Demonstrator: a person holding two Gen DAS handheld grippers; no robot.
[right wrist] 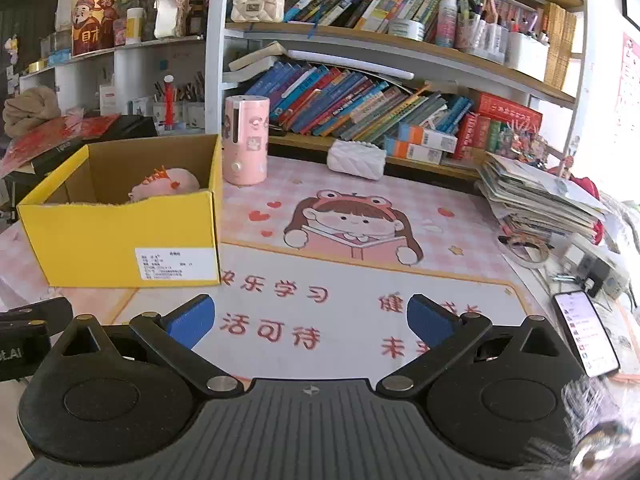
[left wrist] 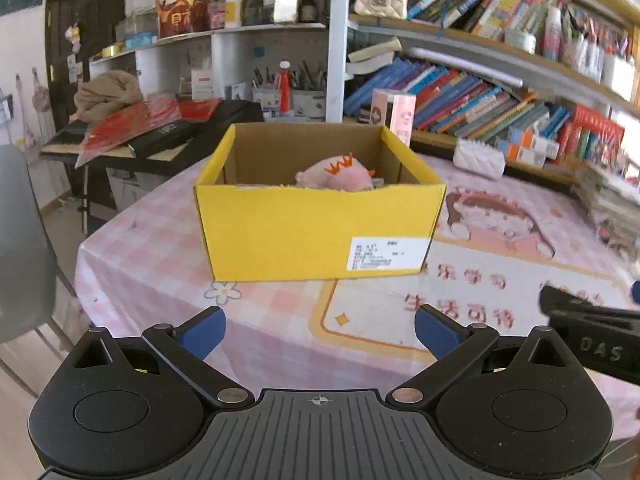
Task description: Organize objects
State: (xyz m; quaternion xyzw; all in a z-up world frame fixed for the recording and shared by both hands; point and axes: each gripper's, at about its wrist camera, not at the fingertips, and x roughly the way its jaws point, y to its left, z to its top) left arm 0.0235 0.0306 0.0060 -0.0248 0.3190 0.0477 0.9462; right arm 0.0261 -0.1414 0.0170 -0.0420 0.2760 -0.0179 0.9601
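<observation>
Bookshelf (right wrist: 360,92) of leaning books, paper stack (right wrist: 536,196), phone (right wrist: 586,332) at table's right edge.

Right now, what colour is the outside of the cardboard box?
Yellow, with plain brown inside; the box shows best in the left wrist view.

Plush toy (left wrist: 338,174) in box (left wrist: 316,232) on table (right wrist: 360,280); canister (right wrist: 245,140) behind box's right corner
</observation>
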